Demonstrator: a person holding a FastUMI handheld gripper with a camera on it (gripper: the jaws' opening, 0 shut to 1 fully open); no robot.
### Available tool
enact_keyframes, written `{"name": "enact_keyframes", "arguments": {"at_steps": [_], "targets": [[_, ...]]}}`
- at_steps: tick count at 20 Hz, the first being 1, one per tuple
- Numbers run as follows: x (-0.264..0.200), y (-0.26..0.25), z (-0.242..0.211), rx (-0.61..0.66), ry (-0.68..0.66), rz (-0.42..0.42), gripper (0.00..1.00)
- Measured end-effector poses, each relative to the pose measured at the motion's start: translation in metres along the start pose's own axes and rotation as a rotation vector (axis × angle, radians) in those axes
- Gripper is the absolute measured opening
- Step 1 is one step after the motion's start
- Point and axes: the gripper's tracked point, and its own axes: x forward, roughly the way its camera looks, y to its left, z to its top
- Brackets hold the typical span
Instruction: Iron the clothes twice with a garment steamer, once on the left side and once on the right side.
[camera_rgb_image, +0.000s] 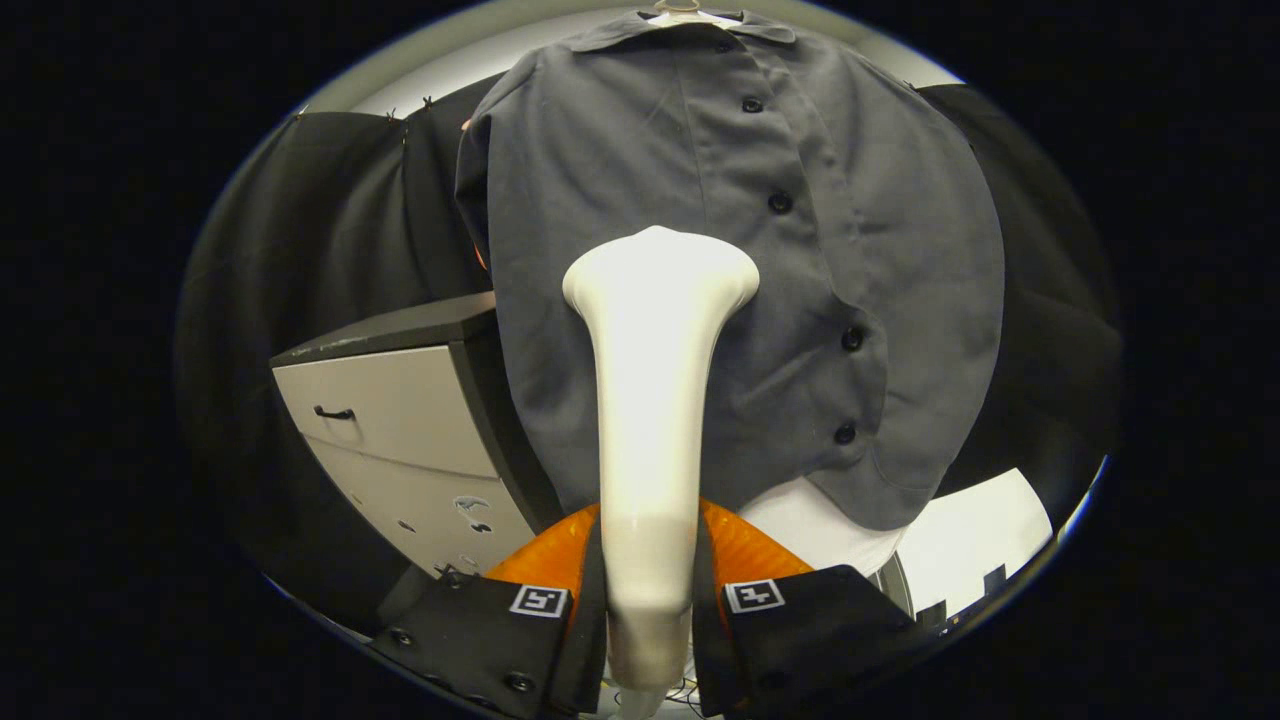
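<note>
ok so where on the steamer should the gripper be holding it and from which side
Best on the narrow handle of the garment steamer, low down near its base, with one finger on each side. The gripper already has it there: the shaft is slim and nearly straight between the fingers, while the flared head ahead stays free to face the grey shirt.

I find no readable words, brand names or numbers anywhere. The only signs are two square black-and-white coded markers (540, 601), one on each side of the gripper (650, 575), sitting either side of the steamer (652, 400) handle its fingers are clamped on; they carry block patterns, not letters. The shirt (720, 270) beyond the fingers has plain buttons and no visible tag, and the cabinet (400, 430) off to the side bears no label.
</note>
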Motion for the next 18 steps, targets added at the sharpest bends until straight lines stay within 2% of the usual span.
{"name": "enact_keyframes", "arguments": {"at_steps": [5,8,12,18], "targets": [[0.004,-0.005,-0.029,-0.009,0.05,-0.02,0.43],[-0.005,-0.002,-0.026,-0.018,0.023,-0.013,0.43],[-0.026,0.001,-0.003,-0.021,-0.028,0.002,0.43],[-0.068,0.007,0.059,-0.057,-0.17,0.031,0.43]]}}
